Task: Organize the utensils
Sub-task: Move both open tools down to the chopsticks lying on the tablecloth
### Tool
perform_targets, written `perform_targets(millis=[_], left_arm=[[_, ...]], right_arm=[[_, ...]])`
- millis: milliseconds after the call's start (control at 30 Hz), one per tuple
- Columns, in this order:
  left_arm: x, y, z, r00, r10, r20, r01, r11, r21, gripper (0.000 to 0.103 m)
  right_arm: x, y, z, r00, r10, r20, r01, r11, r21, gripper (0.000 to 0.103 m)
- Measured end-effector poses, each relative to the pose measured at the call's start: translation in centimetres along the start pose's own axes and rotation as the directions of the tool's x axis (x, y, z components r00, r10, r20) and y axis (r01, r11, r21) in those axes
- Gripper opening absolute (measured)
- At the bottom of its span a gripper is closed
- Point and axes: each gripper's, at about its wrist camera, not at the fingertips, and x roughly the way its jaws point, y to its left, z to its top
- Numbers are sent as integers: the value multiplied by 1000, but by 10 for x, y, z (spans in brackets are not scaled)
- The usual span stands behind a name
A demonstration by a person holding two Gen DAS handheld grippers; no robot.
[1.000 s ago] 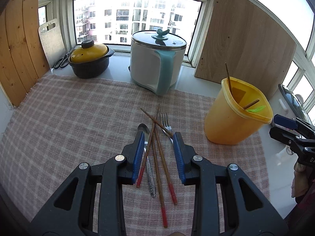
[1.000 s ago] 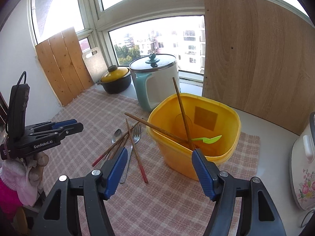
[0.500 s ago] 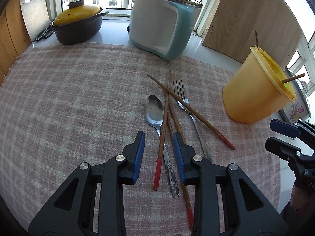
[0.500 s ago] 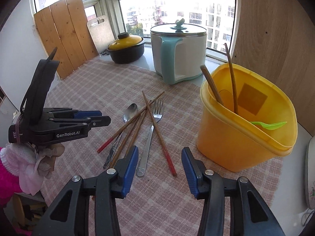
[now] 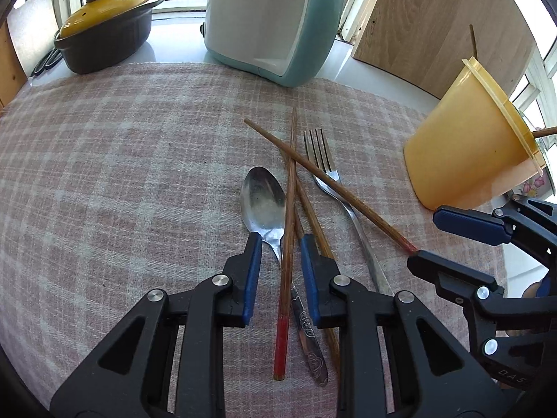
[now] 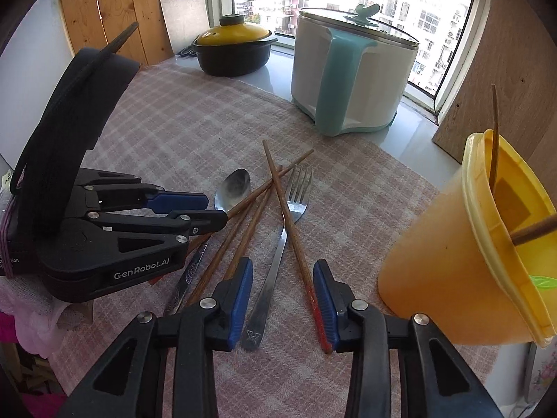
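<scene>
Fingertips of the left gripper (image 5: 277,245) stand a narrow gap apart, their jaws having just been closing, and straddle one red-tipped chopstick (image 5: 286,244) and the neck of the spoon (image 5: 263,202) without pressing either. That chopstick's long axis runs near to far, straight along the fingers, so they sit squarely across it. The right gripper (image 6: 282,270), jaws wider but also just closing, brackets the fork (image 6: 275,261) handle and touches a crossing chopstick (image 6: 296,237) at its right pad, with the yellow bucket (image 6: 449,268) just right.
</scene>
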Motion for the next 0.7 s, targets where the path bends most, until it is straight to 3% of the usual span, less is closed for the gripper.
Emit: perform_targets(millis=[267, 433, 700], left_arm=[[11, 3, 3, 1000, -8, -23, 8, 1000, 17, 17], [13, 6, 7, 1000, 0, -24, 1, 1000, 12, 9], [12, 13, 8, 1000, 11, -21, -11, 1000, -2, 8]], right_arm=[[29, 0, 13, 998, -16, -54, 15, 1000, -22, 36], [42, -1, 18, 997, -19, -72, 17, 1000, -21, 36], [52, 2, 29, 997, -23, -76, 20, 999, -33, 36]])
